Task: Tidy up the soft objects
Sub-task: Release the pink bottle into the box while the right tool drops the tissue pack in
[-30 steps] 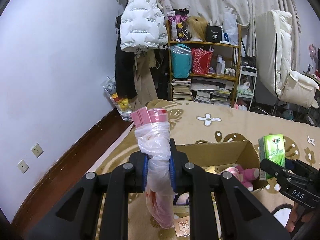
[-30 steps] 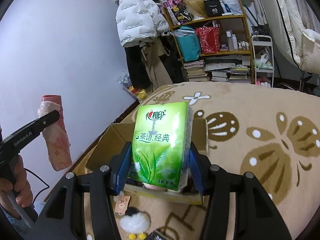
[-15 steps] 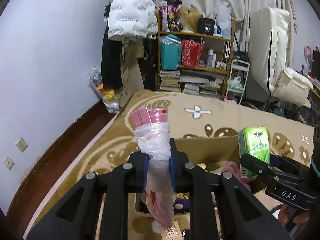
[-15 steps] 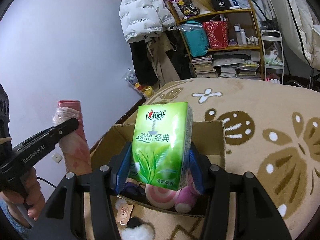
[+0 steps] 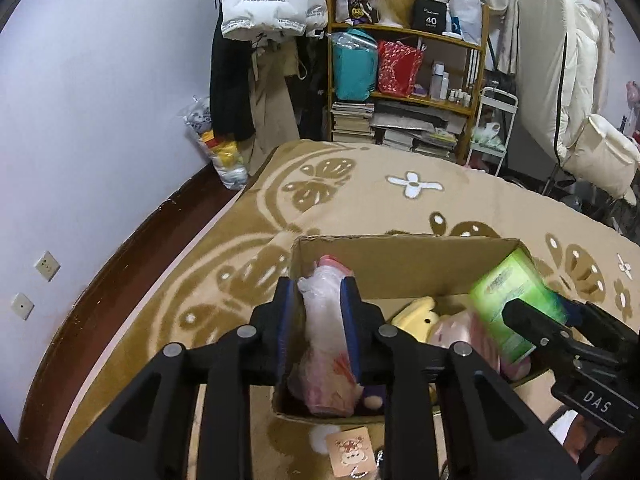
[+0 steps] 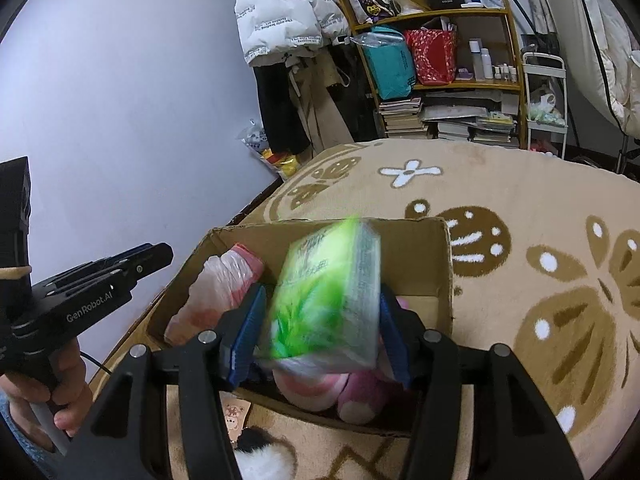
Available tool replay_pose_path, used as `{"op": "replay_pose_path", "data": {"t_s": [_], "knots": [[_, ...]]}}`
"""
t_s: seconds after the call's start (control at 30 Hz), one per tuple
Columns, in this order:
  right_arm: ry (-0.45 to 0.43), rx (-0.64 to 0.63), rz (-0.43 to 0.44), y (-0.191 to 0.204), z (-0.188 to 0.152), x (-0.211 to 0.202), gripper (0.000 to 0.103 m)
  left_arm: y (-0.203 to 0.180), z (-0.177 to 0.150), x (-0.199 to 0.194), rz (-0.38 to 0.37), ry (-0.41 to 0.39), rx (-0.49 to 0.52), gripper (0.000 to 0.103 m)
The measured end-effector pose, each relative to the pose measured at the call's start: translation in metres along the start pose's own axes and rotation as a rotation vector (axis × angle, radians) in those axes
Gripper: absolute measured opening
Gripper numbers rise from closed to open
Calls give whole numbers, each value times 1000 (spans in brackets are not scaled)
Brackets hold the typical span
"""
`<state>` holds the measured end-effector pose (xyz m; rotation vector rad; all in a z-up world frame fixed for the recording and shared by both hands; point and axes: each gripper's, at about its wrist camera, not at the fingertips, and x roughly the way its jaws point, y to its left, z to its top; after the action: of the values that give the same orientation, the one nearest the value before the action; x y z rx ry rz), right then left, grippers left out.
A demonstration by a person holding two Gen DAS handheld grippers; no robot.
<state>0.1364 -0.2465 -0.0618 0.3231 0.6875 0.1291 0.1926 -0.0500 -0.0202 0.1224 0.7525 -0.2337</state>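
An open cardboard box (image 5: 400,258) (image 6: 416,248) stands on the patterned rug and holds plush toys, a yellow one (image 5: 416,314) and a pink one (image 6: 320,390). My left gripper (image 5: 318,312) is over the box's left side; the pink roll of plastic bags (image 5: 324,344) (image 6: 224,288) tilts between its jaws, which look slightly parted. My right gripper (image 6: 320,320) is over the box's near right side. The green tissue pack (image 6: 326,294) (image 5: 516,304) is blurred and tilted between its spread jaws.
A paper tag (image 5: 352,452) and a white-and-black fluffy toy (image 6: 260,458) lie on the rug in front of the box. A wall is to the left. A bookshelf (image 5: 404,92), hanging coats and a white chair (image 5: 572,112) stand beyond the rug.
Both grippers have come down over the box. The roll has tipped forward into the box's left side. The right jaws have spread and the tissue pack is tipping and blurring.
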Motion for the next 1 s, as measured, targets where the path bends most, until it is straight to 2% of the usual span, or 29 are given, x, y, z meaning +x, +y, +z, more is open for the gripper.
{"op": "replay_pose_path", "data": {"t_s": [0.07, 0.13, 0.23, 0.3, 0.37, 0.5, 0.6, 0.67, 0.87, 1.0], "knots": [[-8, -1, 6, 0, 0, -2, 69, 2, 0, -4, 16, 2, -4, 39], [-22, -5, 1, 1, 1, -6, 75, 5, -1, -8, 34, 4, -9, 47], [-32, -9, -11, 4, 2, -11, 80, 10, -1, -12, 64, 22, -4, 48], [-35, -7, -18, 5, 2, -17, 94, 13, -2, -15, 73, 31, 1, 49], [-43, -12, -18, 8, 3, -23, 95, 17, -4, -21, 76, 33, -5, 56], [-32, -25, -32, 14, 2, -30, 101, 24, -7, -31, 91, 49, -17, 62], [-15, -33, -44, 18, 0, -35, 101, 26, -10, -37, 94, 61, -8, 69], [-1, -39, -53, 21, -3, -41, 101, 26, -12, -43, 94, 56, -9, 80], [17, -37, -90, 26, -10, -60, 101, 28, -21, -65, 100, 41, -2, 96], [24, -34, -111, 31, -15, -74, 101, 30, -28, -77, 88, 43, -8, 99]]}}
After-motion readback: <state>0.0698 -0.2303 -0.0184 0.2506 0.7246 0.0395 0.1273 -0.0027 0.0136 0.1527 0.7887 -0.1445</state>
